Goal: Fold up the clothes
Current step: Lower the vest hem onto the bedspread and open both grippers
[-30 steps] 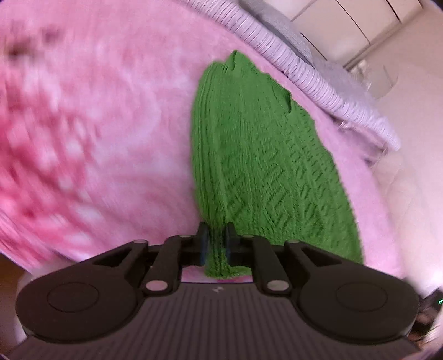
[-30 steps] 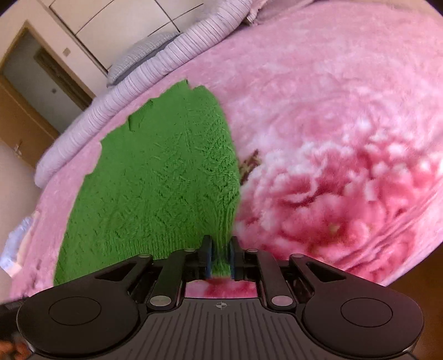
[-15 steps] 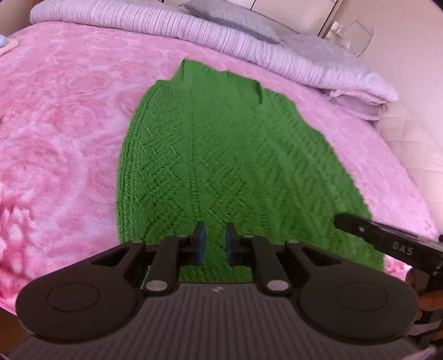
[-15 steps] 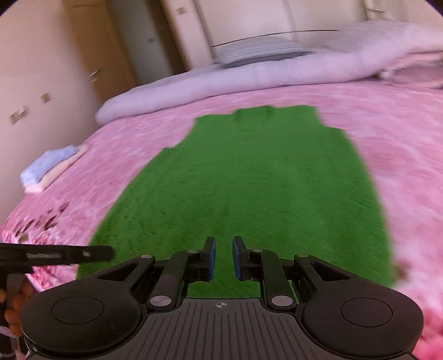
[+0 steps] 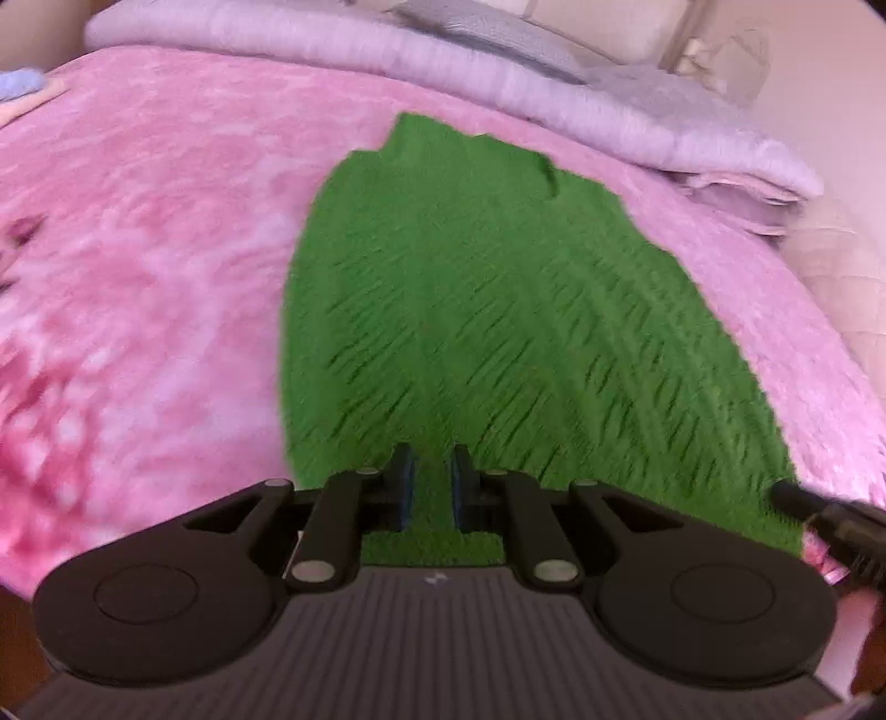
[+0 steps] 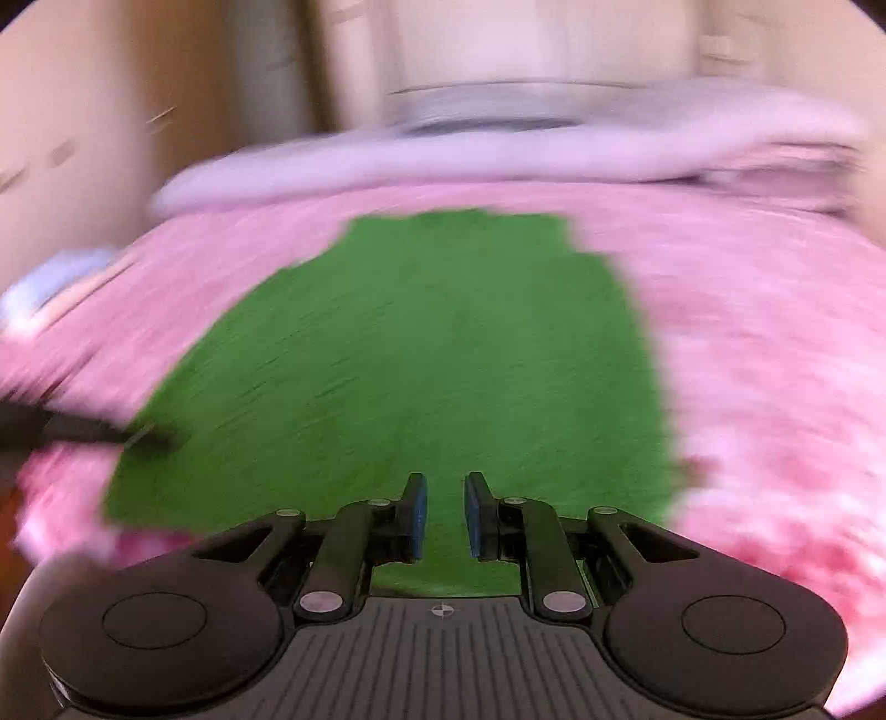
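Note:
A green knitted sweater (image 5: 498, 332) lies spread flat on the pink blanket (image 5: 138, 249), neck end far from me and hem nearest. My left gripper (image 5: 432, 482) hovers over the hem, fingers slightly apart, with only the sweater below showing through the gap. In the right wrist view the sweater (image 6: 432, 360) is blurred by motion. My right gripper (image 6: 446, 515) is over the hem too, narrowly open and holding nothing. The right gripper's tip (image 5: 830, 520) shows at the hem's right corner, and the left gripper's tip (image 6: 83, 429) at the left corner.
A rolled lilac duvet (image 5: 387, 61) and pillows line the far side of the bed. A small blue and cream folded cloth (image 5: 19, 83) lies at the far left edge. Pale wardrobe doors (image 6: 498, 44) stand behind the bed.
One second ago each gripper was shut on a hem corner of the sweater. Both have let go, swung to face the bed head-on, and the sweater now lies flat.

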Tool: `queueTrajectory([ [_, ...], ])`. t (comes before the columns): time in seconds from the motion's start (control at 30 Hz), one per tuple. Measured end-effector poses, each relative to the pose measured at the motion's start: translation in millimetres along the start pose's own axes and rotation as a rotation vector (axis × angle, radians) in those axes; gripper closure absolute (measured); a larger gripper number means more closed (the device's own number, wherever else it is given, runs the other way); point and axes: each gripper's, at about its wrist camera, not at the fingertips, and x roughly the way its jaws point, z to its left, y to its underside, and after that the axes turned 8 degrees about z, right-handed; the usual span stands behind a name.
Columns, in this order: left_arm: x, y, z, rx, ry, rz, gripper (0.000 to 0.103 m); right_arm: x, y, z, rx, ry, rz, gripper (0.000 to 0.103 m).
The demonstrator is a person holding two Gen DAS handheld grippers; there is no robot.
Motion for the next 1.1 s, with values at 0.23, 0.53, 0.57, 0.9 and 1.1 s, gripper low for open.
queueTrajectory([
  [0.23, -34.7, 25.5, -25.8, 0.058, -0.048, 0.032, 0.081, -8.9, 36.2, -22.8, 0.114, 0.013, 0.169, 0.086],
  [0.53, -89.7, 50.5, -72.3, 0.156, -0.103, -0.018, 0.071, -82.2, 23.1, 18.7, 0.087, 0.075, 0.027, 0.083],
  [0.57, -95.2, 52.8, -75.6, 0.161, -0.105, -0.026, 0.07, -87.7, 22.8, 20.8, 0.085, 0.081, 0.017, 0.082],
  [0.9, -114.8, 73.5, -85.1, 0.19, -0.107, -0.028, 0.066, -113.4, 35.5, 18.3, 0.136, 0.092, 0.011, 0.078],
  [1.1, -114.1, 71.9, -81.1, 0.182, -0.113, -0.023, 0.066, -114.7, 34.2, 26.1, 0.124, 0.106, 0.006, 0.078],
])
